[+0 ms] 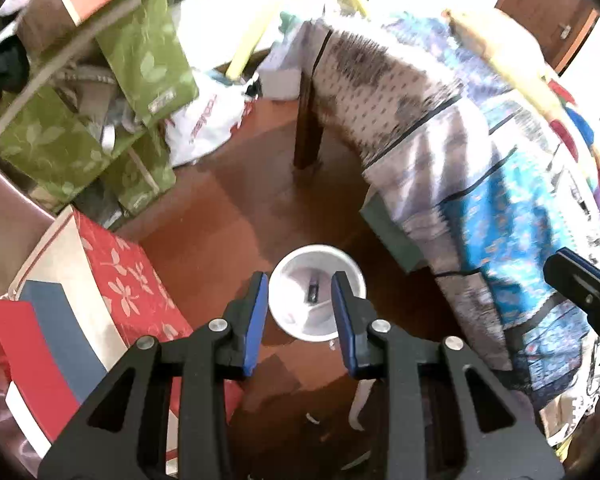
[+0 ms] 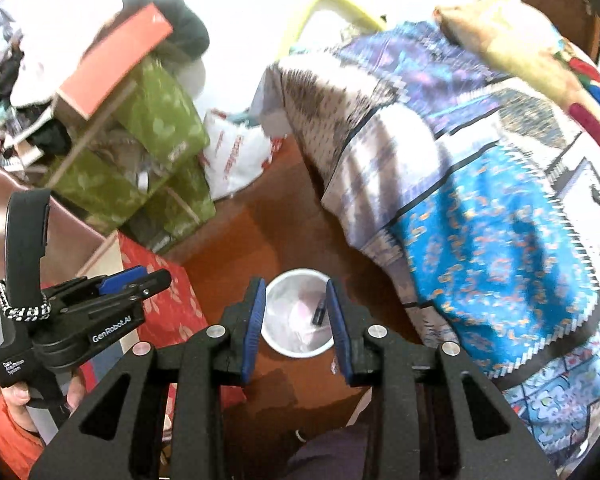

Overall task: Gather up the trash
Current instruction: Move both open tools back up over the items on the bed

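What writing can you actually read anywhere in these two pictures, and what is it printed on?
"GenRobot.AI": white letters on the side of the left gripper, seen from the right wrist view.
Small white label lower on its handle: looks like "Data Acquisition System", too small to be sure.
Red print on the white plastic bag: blurred, unreadable.
Tags on the green fabric boxes: unreadable.

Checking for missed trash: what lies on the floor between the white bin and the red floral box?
Only bare brown floor separates the white bin from the red floral box, seen in both wrist views.
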A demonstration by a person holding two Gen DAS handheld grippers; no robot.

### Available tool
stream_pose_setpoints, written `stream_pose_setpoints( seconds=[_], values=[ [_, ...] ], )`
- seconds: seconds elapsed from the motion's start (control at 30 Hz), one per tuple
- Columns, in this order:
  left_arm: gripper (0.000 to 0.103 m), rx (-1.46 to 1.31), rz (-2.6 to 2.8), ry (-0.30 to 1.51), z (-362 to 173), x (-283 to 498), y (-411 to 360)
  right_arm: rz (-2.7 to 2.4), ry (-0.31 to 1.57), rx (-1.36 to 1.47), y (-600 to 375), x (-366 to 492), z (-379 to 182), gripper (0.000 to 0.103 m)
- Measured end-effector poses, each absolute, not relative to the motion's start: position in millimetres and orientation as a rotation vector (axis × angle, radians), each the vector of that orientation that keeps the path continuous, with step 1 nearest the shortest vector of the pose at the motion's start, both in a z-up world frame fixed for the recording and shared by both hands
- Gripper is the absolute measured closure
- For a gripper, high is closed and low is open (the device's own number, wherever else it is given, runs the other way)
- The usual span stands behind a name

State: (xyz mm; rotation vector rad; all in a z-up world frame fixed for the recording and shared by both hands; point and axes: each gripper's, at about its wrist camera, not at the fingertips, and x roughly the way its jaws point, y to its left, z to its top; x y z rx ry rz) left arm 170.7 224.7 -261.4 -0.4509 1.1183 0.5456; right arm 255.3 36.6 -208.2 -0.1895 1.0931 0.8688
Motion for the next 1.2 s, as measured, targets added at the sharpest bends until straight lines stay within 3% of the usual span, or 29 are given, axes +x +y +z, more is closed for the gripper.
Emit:
stream_pose_setpoints(
  seconds=[0.63, 1.0, 1.2],
  values=[
    [0.071, -0.321, 0.361, 0.858, -143.7, 232.1, 91.2, 0.676, 0.74, -0.061, -115.3, 266.2, -95.2, 0.074],
    [0.07, -0.211, 0.184, 0.845, -128.7, 305.4, -9.2, 0.496, 0.699, 0.018, -215.3, 304.4, -86.8, 0.074],
    [0.061, -0.21, 0.112, 0.878, -141.3, 349.4, -49.8, 0.373, 0.729, 0.027, -264.8, 333.1, -102.1, 0.074]
  ],
)
